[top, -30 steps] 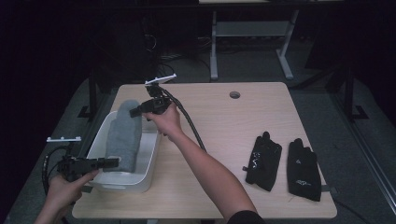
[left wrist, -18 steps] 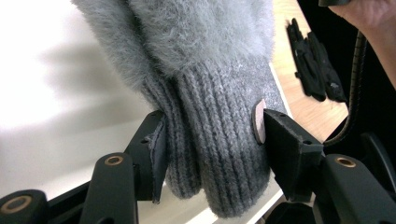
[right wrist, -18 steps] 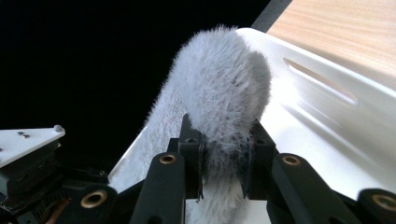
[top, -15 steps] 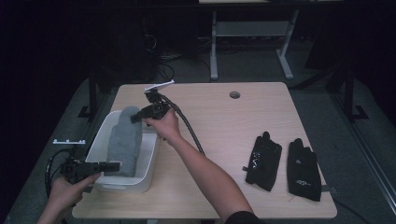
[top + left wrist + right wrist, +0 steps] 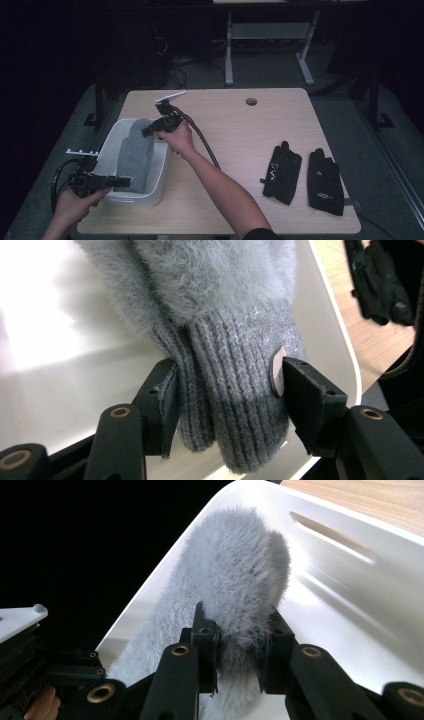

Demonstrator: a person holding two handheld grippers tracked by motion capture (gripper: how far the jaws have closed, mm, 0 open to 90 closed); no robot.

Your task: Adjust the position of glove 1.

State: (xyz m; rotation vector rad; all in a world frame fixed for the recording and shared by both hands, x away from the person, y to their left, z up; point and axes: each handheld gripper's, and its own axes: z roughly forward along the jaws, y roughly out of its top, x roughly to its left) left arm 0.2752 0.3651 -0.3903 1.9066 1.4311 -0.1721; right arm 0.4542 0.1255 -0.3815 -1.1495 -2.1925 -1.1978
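A grey fuzzy mitten (image 5: 134, 155) with a ribbed knit cuff (image 5: 235, 405) is stretched lengthwise over a white plastic bin (image 5: 161, 165) at the table's left. My left gripper (image 5: 122, 181) is at the bin's near end, shut on the cuff; in the left gripper view (image 5: 225, 385) the jaws press the knit from both sides. My right gripper (image 5: 150, 131) is at the bin's far end, shut on the mitten's fuzzy tip (image 5: 240, 580), and the right gripper view (image 5: 235, 652) shows the fur squeezed between its jaws above the bin wall (image 5: 350, 580).
Two black gloves (image 5: 281, 171) (image 5: 325, 181) lie flat at the right of the wooden table (image 5: 235, 125). A cable hole (image 5: 251, 101) sits near the far edge. The right gripper's cable (image 5: 200, 140) trails across the tabletop beside the bin. The floor around is dark.
Both grippers have moved slightly nearer and lower with the mitten held between them, so it now hangs deeper in the bin.
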